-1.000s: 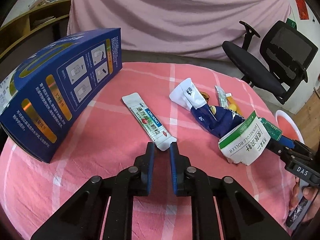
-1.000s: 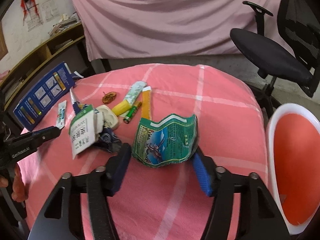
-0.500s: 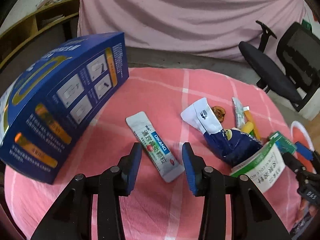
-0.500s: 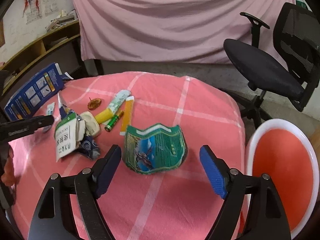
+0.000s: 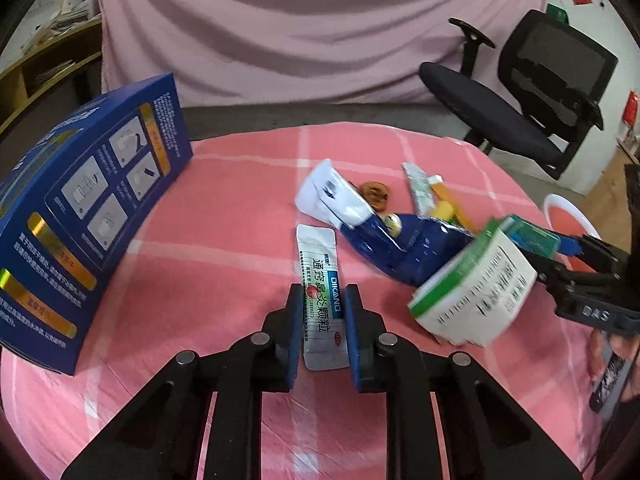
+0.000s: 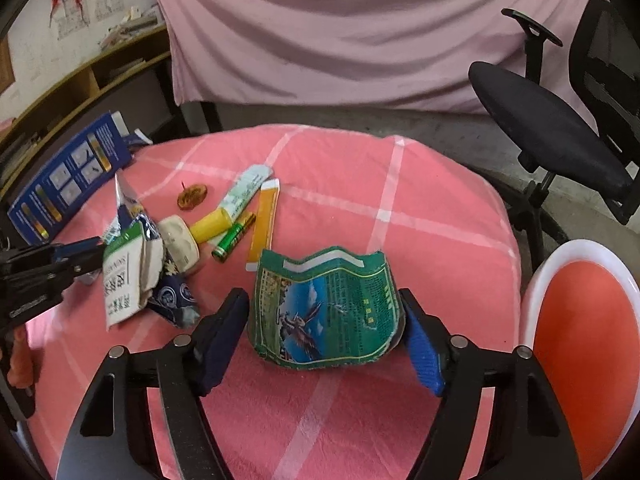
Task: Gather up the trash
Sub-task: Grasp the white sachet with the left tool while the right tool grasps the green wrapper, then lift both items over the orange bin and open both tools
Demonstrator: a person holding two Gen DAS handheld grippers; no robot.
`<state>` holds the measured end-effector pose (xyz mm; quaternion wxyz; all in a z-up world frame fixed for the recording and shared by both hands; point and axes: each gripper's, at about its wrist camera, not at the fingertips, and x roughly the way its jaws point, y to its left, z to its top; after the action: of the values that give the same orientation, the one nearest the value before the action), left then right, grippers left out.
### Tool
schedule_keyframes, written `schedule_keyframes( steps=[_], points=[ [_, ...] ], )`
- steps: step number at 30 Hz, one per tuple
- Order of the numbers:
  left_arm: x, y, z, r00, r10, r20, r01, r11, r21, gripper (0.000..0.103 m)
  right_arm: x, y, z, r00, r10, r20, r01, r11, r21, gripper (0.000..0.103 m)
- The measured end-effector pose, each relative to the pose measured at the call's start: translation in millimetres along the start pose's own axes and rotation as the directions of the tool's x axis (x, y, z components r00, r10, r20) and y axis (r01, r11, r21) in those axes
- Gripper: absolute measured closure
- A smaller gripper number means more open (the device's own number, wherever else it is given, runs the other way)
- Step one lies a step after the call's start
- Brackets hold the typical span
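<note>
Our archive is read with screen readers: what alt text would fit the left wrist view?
The left tongs are shut on a white medicine sachet lying on a pink checked tablecloth. A tall blue box stands at the left; at the right lie a blue and white wrapper and a green and white carton.

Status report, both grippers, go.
Left gripper shut on white sachet. Right gripper just closing round green packet, jaws at its edges. Bin at right, path clear.
</note>
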<state>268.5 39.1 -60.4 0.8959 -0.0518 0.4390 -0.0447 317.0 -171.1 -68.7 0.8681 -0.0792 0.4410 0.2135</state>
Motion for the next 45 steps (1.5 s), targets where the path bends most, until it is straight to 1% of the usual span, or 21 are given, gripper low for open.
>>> schedule_keyframes(
  steps=[4, 7, 8, 9, 13, 16, 21, 23, 25, 27, 28, 30, 31, 32, 33, 35, 36, 38, 40, 43, 45],
  points=[
    [-4, -3, -2, 1.0, -0.007, 0.002, 0.007, 1.0, 0.007, 0.089, -1, 2, -2, 1.0, 0.005, 0.002, -0.005, 1.0, -0.01, 0.044],
    [-6, -11, -3, 1.0, -0.006, 0.006, 0.005, 1.0, 0.019, 0.09, -2, 2, -3, 1.0, 0.026, 0.004, -0.026, 1.0, -0.006, 0.058],
    [-7, -13, -4, 1.0, -0.004, 0.01, 0.003, 1.0, 0.023, 0.09, -2, 2, -4, 0.999, 0.038, -0.003, -0.038, 0.999, -0.005, 0.069],
    [-7, -15, -4, 1.0, -0.002, 0.013, 0.002, 1.0, 0.028, 0.09, 0, 3, -5, 1.0, 0.027, -0.011, -0.027, 1.0, -0.003, 0.081],
    [-9, -20, -7, 1.0, 0.004, 0.023, -0.005, 0.999, 0.038, 0.091, 0, 4, -5, 1.0, 0.02, -0.009, -0.02, 1.0, -0.007, 0.082],
    [-17, -23, -12, 0.999, -0.007, 0.049, 0.006, 1.0, 0.029, 0.091, -6, 0, -6, 0.999, 0.031, 0.017, -0.031, 0.999, 0.01, 0.083],
    [-35, -29, -17, 0.989, -0.015, 0.149, 0.015, 1.0, 0.0, 0.091, -27, 3, -8, 0.991, 0.04, 0.128, -0.041, 0.999, 0.003, 0.084],
    [-44, -34, -19, 0.981, -0.017, 0.194, 0.017, 1.0, -0.002, 0.091, -38, 6, -11, 0.982, 0.03, 0.186, -0.03, 1.0, -0.006, 0.084],
    [-52, -38, -20, 0.97, -0.022, 0.242, 0.025, 1.0, -0.008, 0.091, -50, 9, -13, 0.967, 0.024, 0.254, -0.019, 1.0, -0.019, 0.084],
    [-59, -44, -18, 0.957, -0.03, 0.287, 0.036, 0.999, -0.016, 0.091, -64, 12, -17, 0.943, 0.017, 0.332, -0.008, 1.0, -0.029, 0.084],
    [-63, -49, -16, 0.947, -0.038, 0.318, 0.046, 0.999, -0.017, 0.091, -72, 12, -19, 0.928, 0.013, 0.373, -0.003, 1.0, -0.03, 0.084],
    [-72, -59, -12, 0.926, -0.054, 0.375, 0.063, 0.998, -0.012, 0.091, -90, 11, -26, 0.887, 0.008, 0.462, 0.004, 1.0, -0.025, 0.084],
    [-77, -65, -9, 0.91, -0.066, 0.409, 0.075, 0.997, -0.006, 0.091, -97, 9, -28, 0.868, 0.003, 0.496, 0.01, 1.0, -0.023, 0.083],
    [-84, -71, -7, 0.895, -0.078, 0.439, 0.087, 0.996, 0.001, 0.091, -106, 8, -30, 0.843, -0.008, 0.537, 0.023, 1.0, -0.02, 0.083],
    [-89, -76, -5, 0.881, -0.09, 0.465, 0.096, 0.995, 0.01, 0.091, -114, 6, -33, 0.823, -0.018, 0.567, 0.033, 0.999, -0.016, 0.083],
    [-100, -91, 0, 0.844, -0.118, 0.523, 0.117, 0.993, 0.035, 0.09, -132, 1, -37, 0.77, -0.038, 0.637, 0.046, 0.999, 0.005, 0.083],
    [-104, -96, 2, 0.83, -0.129, 0.542, 0.124, 0.991, 0.046, 0.09, -139, -3, -39, 0.749, -0.047, 0.661, 0.048, 0.999, 0.017, 0.083],
    [-113, -111, 7, 0.797, -0.158, 0.583, 0.136, 0.987, 0.081, 0.09, -154, -12, -44, 0.698, -0.078, 0.712, 0.059, 0.997, 0.051, 0.083],
    [-119, -127, 15, 0.765, -0.196, 0.613, 0.148, 0.981, 0.129, 0.09, -166, -20, -48, 0.655, -0.118, 0.747, 0.081, 0.993, 0.086, 0.083],
    [-121, -155, 24, 0.734, -0.253, 0.63, 0.161, 0.966, 0.201, 0.09, -180, -35, -55, 0.608, -0.188, 0.771, 0.111, 0.982, 0.152, 0.082],
    [-119, -174, 29, 0.719, -0.294, 0.63, 0.177, 0.954, 0.243, 0.09, -186, -47, -57, 0.59, -0.23, 0.774, 0.126, 0.973, 0.192, 0.081]
  ],
)
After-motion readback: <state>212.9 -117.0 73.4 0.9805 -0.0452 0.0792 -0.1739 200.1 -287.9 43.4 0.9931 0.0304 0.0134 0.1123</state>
